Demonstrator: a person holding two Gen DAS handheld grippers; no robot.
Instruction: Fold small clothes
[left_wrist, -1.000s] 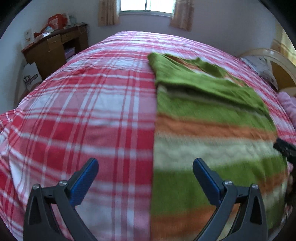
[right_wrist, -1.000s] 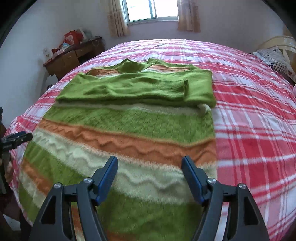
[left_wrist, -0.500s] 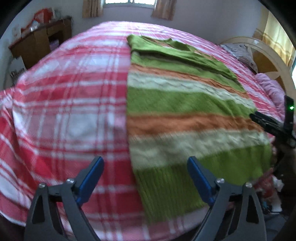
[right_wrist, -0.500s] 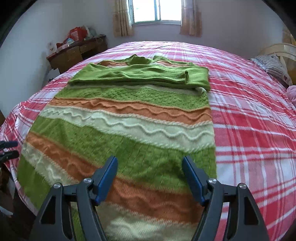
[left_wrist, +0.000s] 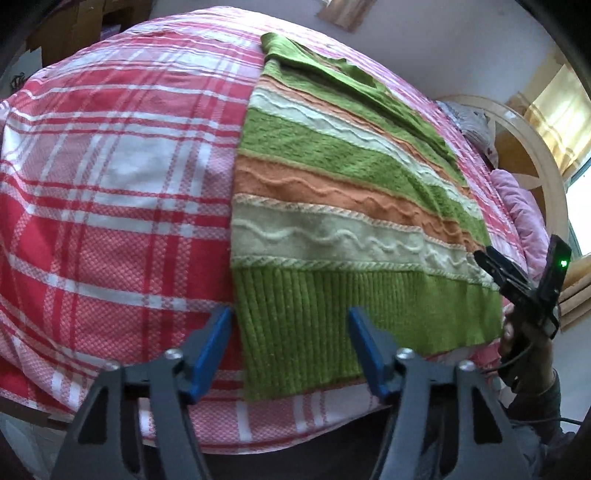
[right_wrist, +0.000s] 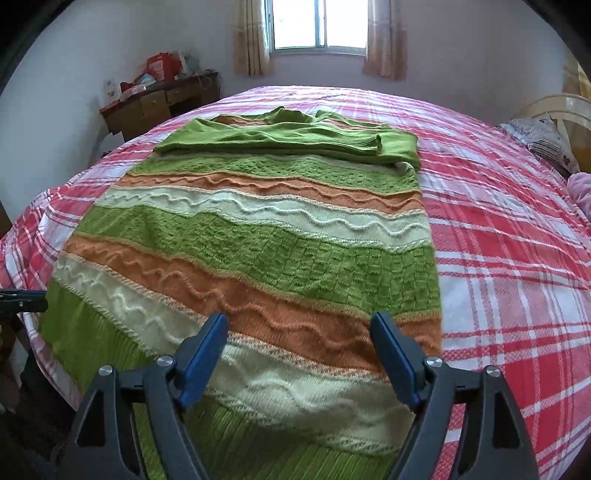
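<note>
the left gripper (left_wrist: 290, 325) hangs over the near left corner of the striped knit sweater (left_wrist: 332, 206), its blue pads astride the ribbed green hem (left_wrist: 351, 317); the jaws have just been closing and now stand at a middling gap, with the corner of the hem between them but, as far as the view tells, not yet pinched. the right gripper (right_wrist: 299, 332) is held wide apart above the sweater's right side, over the orange and cream bands, nothing clamped.

the sweater lies flat on the red plaid bedspread (left_wrist: 110, 184), hem toward the near edge of the bed, sleeves (right_wrist: 288, 142) already laid across the chest at the far end near the collar.

judging from that, the sleeve fold looks done and the step in hand is taking hold of the hem for the lengthwise fold. the next move calls for the left pads to shut on both layers of the ribbing at its corner, and for the right gripper to drop back to the matching right corner of the hem, which sits lower than where it now points. then both would lift together and carry the hem up toward the collar, keeping the edge level so the knit doesn't skew.
</note>
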